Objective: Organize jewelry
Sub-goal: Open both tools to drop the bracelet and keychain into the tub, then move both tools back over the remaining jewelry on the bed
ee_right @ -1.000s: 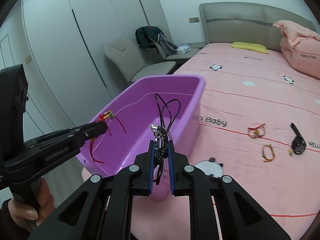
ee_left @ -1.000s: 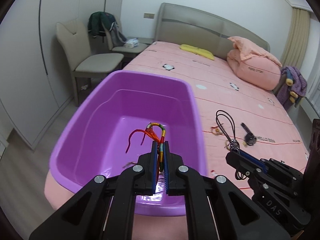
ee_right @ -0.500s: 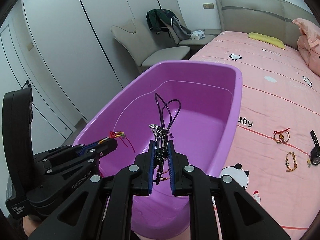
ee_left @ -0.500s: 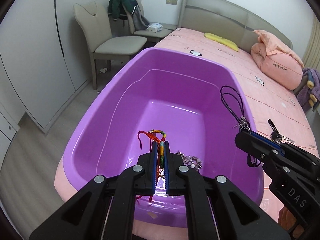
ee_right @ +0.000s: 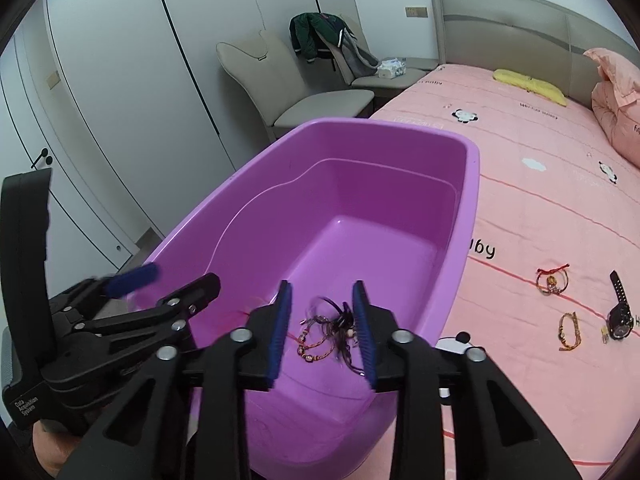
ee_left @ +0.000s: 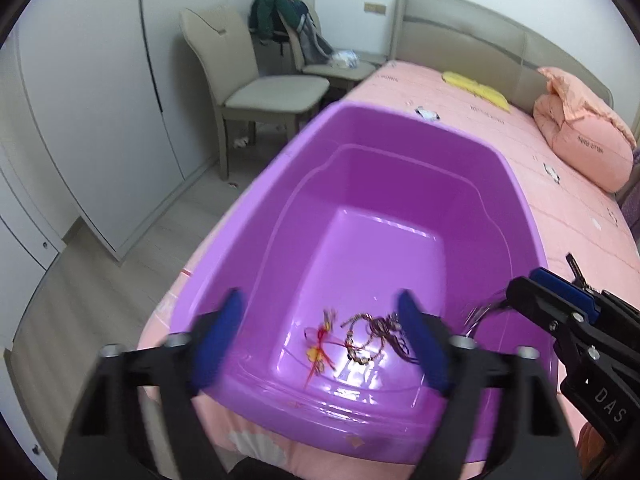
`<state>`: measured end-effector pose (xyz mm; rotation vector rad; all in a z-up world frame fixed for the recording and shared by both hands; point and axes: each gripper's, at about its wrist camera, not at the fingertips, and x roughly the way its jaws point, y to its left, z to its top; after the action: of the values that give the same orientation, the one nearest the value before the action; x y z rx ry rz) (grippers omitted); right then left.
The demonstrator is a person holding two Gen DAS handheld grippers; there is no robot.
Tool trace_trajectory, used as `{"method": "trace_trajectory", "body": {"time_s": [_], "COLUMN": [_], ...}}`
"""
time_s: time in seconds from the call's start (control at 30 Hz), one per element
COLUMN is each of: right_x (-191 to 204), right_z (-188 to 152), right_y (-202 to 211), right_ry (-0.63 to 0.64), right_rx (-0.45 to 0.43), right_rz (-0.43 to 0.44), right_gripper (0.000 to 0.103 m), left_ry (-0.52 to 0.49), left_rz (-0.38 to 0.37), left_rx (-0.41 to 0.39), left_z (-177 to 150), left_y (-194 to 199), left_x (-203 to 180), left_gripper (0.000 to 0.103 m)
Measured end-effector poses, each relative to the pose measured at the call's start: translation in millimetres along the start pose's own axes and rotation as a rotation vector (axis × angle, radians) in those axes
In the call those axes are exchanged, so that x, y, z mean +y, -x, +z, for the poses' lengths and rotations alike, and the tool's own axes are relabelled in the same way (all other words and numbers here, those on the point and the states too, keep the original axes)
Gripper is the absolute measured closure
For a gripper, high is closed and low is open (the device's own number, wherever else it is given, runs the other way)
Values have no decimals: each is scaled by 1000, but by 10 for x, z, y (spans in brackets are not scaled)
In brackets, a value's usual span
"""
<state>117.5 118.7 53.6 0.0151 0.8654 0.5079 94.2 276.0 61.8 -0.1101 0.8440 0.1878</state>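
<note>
Bedroom: pink-sheeted bed with padded beige headboard, two beige chairs beside it, one draped with a green jacket, white wardrobe doors, pale wood floor.

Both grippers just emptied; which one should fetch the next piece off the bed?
Right. The black wristwatch and two string bracelets lie on its side; the purple tub separates the left gripper from them.

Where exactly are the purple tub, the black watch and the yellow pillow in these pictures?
purple tub (ee_right: 472,184): right wrist view, on its right rim.
black watch (ee_right: 621,322): right wrist view, on the round face, lying on the pink bedspread.
yellow pillow (ee_right: 528,82): right wrist view, on its middle, near the headboard.
</note>
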Motion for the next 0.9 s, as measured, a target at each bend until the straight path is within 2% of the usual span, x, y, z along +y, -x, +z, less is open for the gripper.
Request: {"method": "trace_trajectory", "body": {"time_s": [0.13,0.23,0.9], "right_x": [-24,-46,-197], "right_z": [-11,-39,-294], "right_y": [85,138,366], "right_ry": [1,-4,-50], "right_rx": [-23,-32,-40], "right_rz": [-3,2,14], "right_gripper": [68,66,59], "left_ry": [5,39,24], "left_rz": [44,38,21], "left_rx": [1,10,23], "left_z": [23,19,-154], "left_y": [41,56,201], "left_x": [38,108,-48], "left_gripper": [12,9,8]}}
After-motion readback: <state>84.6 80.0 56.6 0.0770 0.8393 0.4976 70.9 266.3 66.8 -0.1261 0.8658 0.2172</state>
